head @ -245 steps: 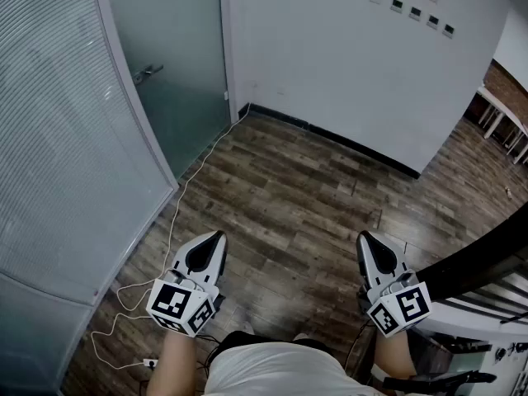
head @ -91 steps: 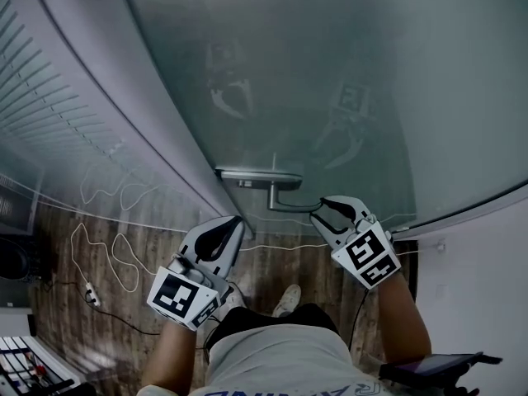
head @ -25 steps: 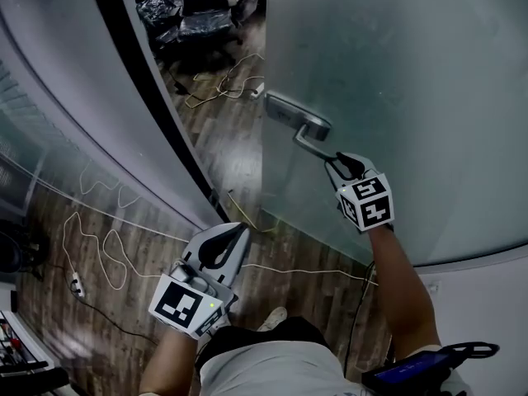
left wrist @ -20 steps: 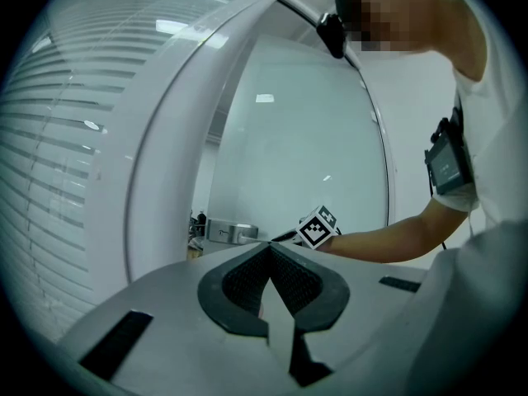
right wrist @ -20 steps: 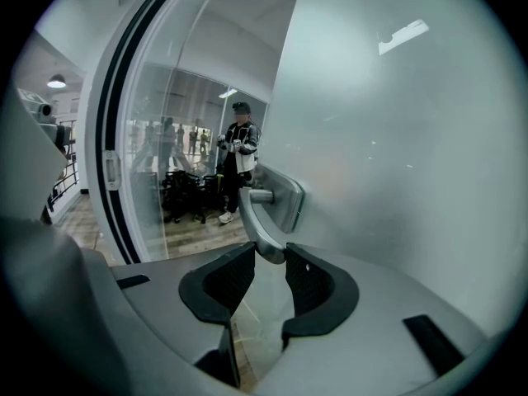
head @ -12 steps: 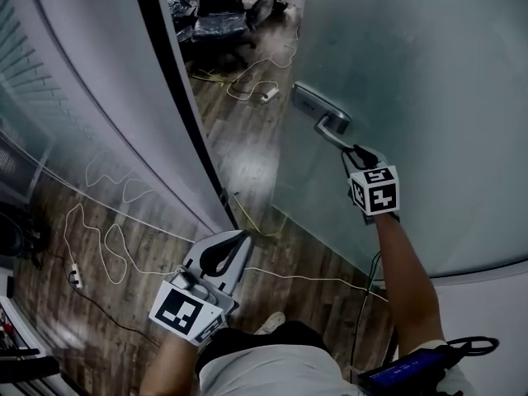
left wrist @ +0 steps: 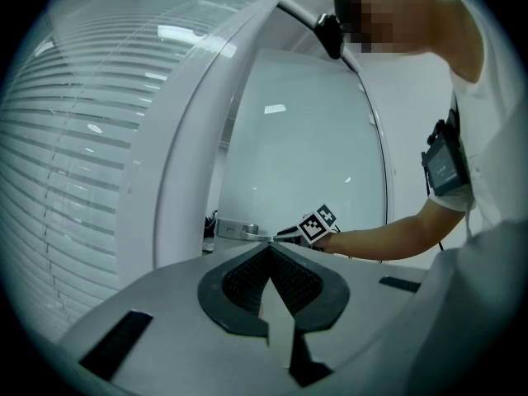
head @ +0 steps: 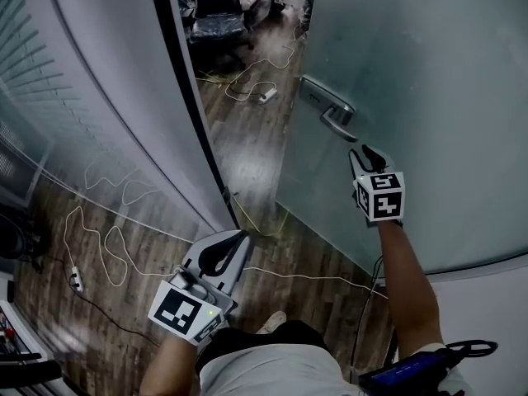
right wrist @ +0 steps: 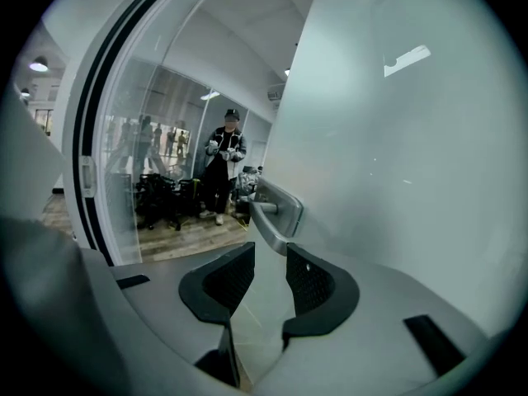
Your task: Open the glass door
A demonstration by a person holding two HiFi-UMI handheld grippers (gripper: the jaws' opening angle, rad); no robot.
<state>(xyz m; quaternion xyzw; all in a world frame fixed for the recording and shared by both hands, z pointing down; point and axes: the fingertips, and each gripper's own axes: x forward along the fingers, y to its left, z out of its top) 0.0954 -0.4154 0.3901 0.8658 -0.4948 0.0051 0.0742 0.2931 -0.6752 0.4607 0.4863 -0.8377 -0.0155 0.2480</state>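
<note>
Swung wider than before, the glass door (head: pixel 429 73) is best pushed on gently by the right tool (head: pixel 367 153), jaws apart and empty

floor (head: pixel 247 151): dark wood planks | near left: white cable (head: pixel 115 246) looping over floor | left: blinds (head: pixel 33 81) | far: black chairs (head: pixel 216 25), power strip (head: pixel 267 96), standing person (right wrist: pixel 223 176)
</note>
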